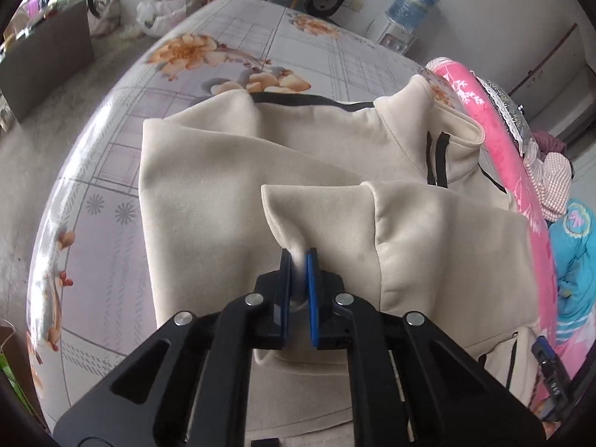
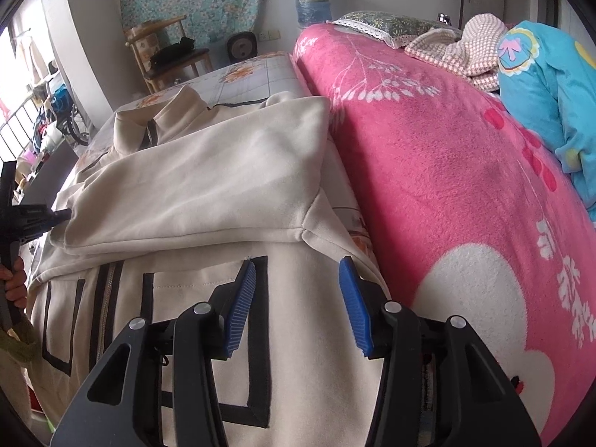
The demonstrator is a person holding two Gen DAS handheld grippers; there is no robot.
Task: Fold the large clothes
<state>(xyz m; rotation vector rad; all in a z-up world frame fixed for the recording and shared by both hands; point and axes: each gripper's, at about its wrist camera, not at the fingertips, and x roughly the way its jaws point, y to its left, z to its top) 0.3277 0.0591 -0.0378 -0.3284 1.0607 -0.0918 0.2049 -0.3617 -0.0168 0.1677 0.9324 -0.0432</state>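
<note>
1. Left wrist view only: the left gripper [image 1: 298, 260] pinches a bunched sleeve cuff [image 1: 287, 208] of the cream jacket [image 1: 208, 171] between its blue fingers [image 1: 312, 290].
2. Right wrist view only: the right gripper [image 2: 298, 272] hovers over the jacket's black-trimmed front pocket [image 2: 208, 290], fingers spread, gripping nothing.
3. The jacket, soft fleece-like fabric, lies on the floral bedsheet [image 1: 238, 37], its sleeve folded across the chest.
4. A plush pink blanket [image 2: 428, 156] lies just beside the jacket.

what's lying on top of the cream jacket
A folded-over cream sleeve lies across the cream black-trimmed zip jacket, its cuff pinched by the left tongs. Whatever is beneath the sleeve is covered.
</note>
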